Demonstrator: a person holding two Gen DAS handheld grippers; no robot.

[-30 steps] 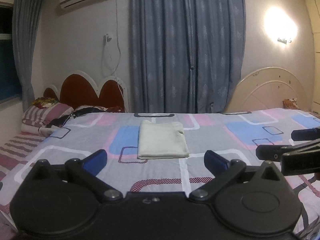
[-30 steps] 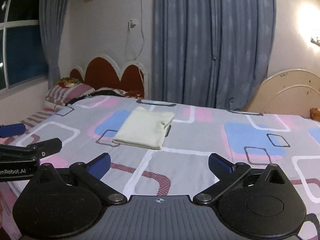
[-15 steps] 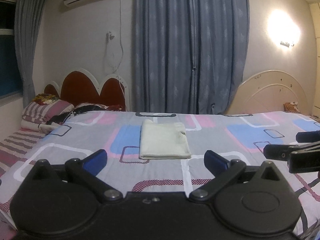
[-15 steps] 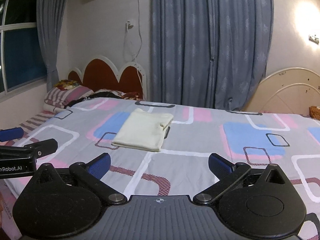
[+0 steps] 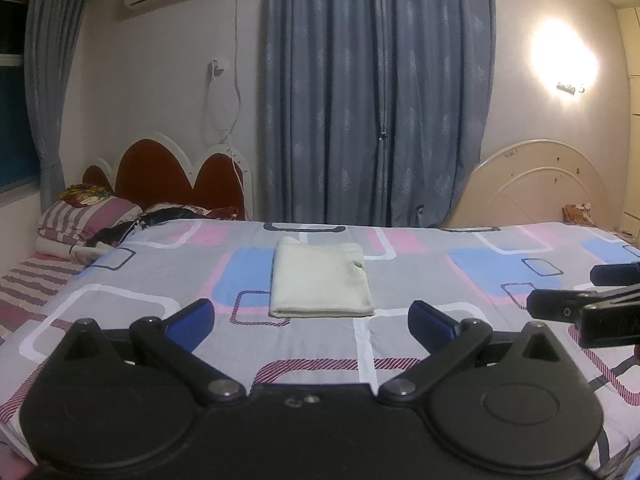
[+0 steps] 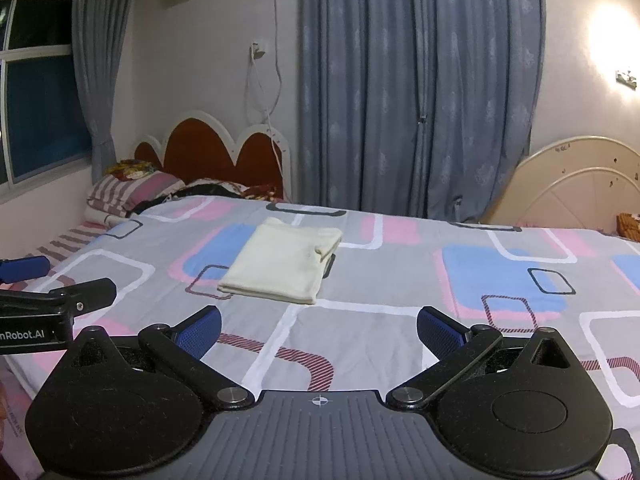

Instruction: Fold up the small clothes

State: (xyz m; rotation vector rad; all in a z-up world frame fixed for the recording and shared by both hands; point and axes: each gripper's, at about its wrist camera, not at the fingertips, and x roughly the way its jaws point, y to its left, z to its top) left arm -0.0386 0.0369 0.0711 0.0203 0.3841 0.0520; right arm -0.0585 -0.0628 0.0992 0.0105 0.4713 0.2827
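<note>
A pale cream garment (image 5: 320,280) lies folded into a neat rectangle on the patterned bedspread (image 5: 420,272); it also shows in the right wrist view (image 6: 284,266). My left gripper (image 5: 312,318) is open and empty, held back from the garment over the bed's near edge. My right gripper (image 6: 318,328) is open and empty, also short of the garment. Each gripper shows at the edge of the other's view: the right one at the right (image 5: 580,296), the left one at the left (image 6: 52,288).
Striped pillows and dark clothes (image 5: 104,224) lie at the red headboard (image 5: 176,176) on the left. Blue curtains (image 5: 376,92) hang behind the bed. A cream headboard (image 5: 536,192) leans at the far right. A wall lamp (image 5: 564,56) glows.
Both grippers have drawn back slightly and tilted up a little; the garment sits a touch lower in view. The garment itself has not moved.
</note>
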